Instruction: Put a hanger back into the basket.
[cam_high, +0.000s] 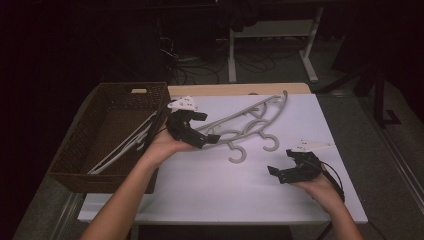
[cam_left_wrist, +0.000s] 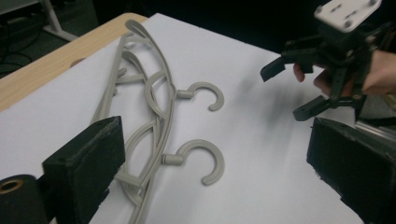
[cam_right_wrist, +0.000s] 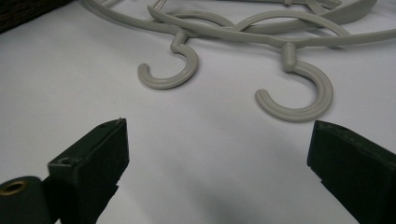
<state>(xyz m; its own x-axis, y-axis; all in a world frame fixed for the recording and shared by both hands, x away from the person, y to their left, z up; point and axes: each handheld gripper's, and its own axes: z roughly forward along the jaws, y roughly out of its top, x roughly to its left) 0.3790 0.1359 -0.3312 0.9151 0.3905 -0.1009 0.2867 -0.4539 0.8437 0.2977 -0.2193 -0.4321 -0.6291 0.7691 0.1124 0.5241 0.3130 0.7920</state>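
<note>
Basket: a dark brown woven wicker basket (cam_high: 80, 145) sits at the tabletop's left edge, with pale hangers (cam_high: 122, 147) lying slantwise inside it.

Left hand-held gripper: the left hand-held gripper (cam_high: 192, 131) hovers just right of the basket rim, its jaws spread wide and holding nothing. It points along the tabletop at the near end of the grey hangers, with the forearm coming up from the near left.

Hangers: two grey plastic clothes hangers (cam_high: 250, 120) lie overlapped, almost stacked, on the white tabletop (cam_high: 210, 185), running from its middle toward the far right corner. Their round hooks (cam_left_wrist: 205, 161) point toward the near edge.

Handling: they look light and rigid, smooth enough to slide on the sheet, and the crossed arms may snag so that both lift together. The thin neck above a hook, or a single arm clear of the overlap, seems the safest place to pinch.

Right hand-held gripper: the right hand-held gripper (cam_high: 280, 172) is near the right edge, well apart from the hangers. Its jaws stand wide apart and empty and aim at the two hooks (cam_right_wrist: 299, 93), with the wrist low above the tabletop.
</note>
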